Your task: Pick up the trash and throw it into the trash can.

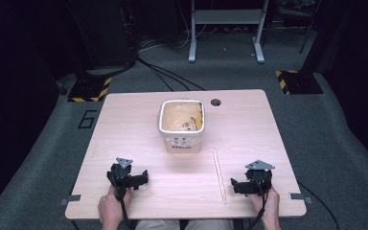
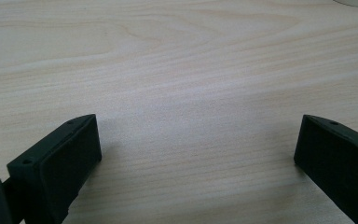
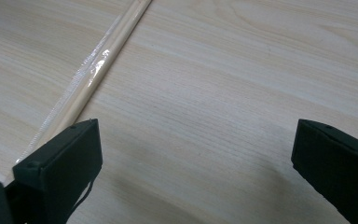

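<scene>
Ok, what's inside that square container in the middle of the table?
The container holds a tan, soupy-looking content with a few dark specks near its right wall. Anything beneath that surface is hidden.

High view looks forward and down over the whole desk (image 1: 249,115); both gripper views skim that desktop closely, between their jaws.

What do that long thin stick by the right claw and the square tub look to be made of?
The long pale stick in a clear wrapper looks like bare wood, likely chopsticks; glossy glare suggests a plastic sleeve. The square cream tub with a silvery rim appears to be plastic or coated paper, foil remnants on the rim; uncertain.
</scene>
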`<state>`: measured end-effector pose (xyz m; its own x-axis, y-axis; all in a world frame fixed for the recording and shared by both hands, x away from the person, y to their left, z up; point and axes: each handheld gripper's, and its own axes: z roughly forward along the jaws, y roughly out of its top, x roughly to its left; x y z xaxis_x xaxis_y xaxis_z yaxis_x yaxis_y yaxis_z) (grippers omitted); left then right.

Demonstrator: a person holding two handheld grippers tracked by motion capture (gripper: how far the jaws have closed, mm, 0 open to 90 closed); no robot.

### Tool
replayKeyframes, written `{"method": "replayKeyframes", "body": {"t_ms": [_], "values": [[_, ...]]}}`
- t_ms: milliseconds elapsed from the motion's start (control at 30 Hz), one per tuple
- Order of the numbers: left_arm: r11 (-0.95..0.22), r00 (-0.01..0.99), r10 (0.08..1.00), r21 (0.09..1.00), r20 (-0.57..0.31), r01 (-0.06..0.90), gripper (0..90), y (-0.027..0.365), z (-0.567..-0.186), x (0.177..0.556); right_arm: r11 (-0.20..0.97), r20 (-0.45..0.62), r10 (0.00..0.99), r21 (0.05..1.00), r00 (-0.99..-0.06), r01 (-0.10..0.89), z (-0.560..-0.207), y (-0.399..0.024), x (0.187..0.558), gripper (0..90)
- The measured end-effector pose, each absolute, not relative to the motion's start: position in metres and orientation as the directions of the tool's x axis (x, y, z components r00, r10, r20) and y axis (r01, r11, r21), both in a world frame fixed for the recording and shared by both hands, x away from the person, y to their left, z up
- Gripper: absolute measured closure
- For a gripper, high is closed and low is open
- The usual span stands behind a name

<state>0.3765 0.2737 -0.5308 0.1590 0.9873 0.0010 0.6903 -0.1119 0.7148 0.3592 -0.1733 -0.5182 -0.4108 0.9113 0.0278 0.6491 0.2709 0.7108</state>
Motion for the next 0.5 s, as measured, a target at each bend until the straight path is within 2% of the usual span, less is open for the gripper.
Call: {"method": "replayKeyframes", "body": {"t_ms": [500], "values": [[-0.115,0.164,0.987,0.717,0.001,0.688,0.2,0.273,-0.531,0.376,0.33,0.02,0.882,0.688,-0.471,0.647,-0.512,-0.14,0.363,3.0]]}}
